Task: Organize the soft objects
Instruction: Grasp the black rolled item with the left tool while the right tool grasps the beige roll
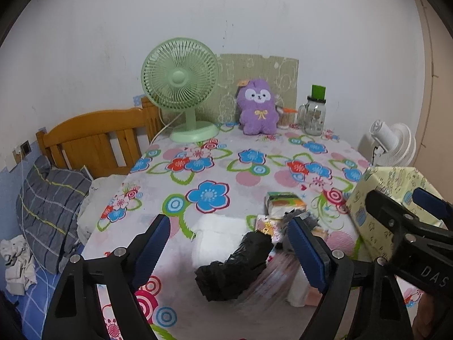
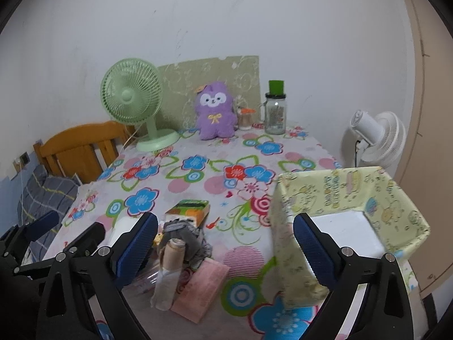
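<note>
Two grippers: both over the near edge of the floral tablecloth, both spread wide, nothing pinched.
left gripper: jaws apart, straddling the black plastic bag roll; pads not pressing on it.
right gripper: jaws apart; right finger sits in front of the bin wall, left finger beside the pile; no contact that I can confirm.
fabric bin: pale yellow-green, cartoon print, open top, right of the pile; white bottom showing, no contents visible.
soft pile: left of the bin, near table edge. Pink folded cloth, beige roll in clear wrap leaning on it, grey knit bundle just behind, green-orange tissue pack behind that.
white folded item: left of the pile, touching the black bag.
glass jar: far edge of table, black lid, green cup standing on the lid; contents unreadable.
purple plush: left of the jar, upright against a green board.
green desk fan: left of the plush.
</note>
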The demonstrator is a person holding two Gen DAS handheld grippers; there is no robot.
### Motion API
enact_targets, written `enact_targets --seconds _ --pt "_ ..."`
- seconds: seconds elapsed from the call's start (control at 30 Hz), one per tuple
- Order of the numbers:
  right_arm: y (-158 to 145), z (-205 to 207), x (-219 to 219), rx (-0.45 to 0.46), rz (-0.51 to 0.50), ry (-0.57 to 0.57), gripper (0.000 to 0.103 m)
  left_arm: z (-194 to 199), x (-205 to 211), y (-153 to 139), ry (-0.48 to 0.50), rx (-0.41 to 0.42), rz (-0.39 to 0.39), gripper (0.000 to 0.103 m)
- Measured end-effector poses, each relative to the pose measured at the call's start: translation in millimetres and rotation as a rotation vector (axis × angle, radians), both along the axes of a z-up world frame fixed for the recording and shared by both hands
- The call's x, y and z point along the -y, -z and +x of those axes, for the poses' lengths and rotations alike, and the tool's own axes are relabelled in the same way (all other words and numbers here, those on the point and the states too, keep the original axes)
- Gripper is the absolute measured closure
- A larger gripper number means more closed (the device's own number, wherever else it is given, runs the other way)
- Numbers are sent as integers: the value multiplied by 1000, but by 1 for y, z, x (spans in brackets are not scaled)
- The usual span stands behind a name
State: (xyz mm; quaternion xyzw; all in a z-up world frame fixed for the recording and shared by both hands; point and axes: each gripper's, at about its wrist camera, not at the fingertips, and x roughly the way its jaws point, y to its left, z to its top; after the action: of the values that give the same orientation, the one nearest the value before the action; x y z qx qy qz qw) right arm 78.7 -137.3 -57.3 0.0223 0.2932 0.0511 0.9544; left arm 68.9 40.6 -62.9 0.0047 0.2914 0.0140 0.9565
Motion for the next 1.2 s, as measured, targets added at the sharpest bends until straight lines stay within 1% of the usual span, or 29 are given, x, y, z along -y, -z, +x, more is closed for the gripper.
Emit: enact_targets --seconds 0.17,0.3,0.53,0.67,0.73,0.77,0.87,0.93,1.0,1.03,1.2 --pt "11 8 -17 -34 -20 -22 6 8 -5 14 12 -39 -2 17" --pt "22 14 -28 -73 -25 -38 11 13 -8 24 23 -70 -11 17" --pt "44 21 -37 -152 -9 -61 19 20 -6 42 56 -119 -8 20" --pt "56 26 -37 -199 31 -51 24 23 -6 51 66 -144 -10 21" --pt "61 28 -38 -226 46 -54 30 26 -4 56 73 -158 -4 23" --pt "65 30 -39 -240 50 -55 32 27 -4 58 75 -165 -3 25" --pt "70 32 -42 -261 50 -57 39 29 -2 63 90 -182 -7 30" --pt "73 33 -44 -277 57 -70 52 31 0 66 102 -192 -7 34" --pt "76 34 -47 -293 56 -84 58 33 2 69 110 -201 -1 38" --pt "78 35 -49 -300 52 -86 63 33 3 70 115 -204 2 42" --pt "79 36 -50 -309 48 -91 76 34 8 71 133 -206 1 53"
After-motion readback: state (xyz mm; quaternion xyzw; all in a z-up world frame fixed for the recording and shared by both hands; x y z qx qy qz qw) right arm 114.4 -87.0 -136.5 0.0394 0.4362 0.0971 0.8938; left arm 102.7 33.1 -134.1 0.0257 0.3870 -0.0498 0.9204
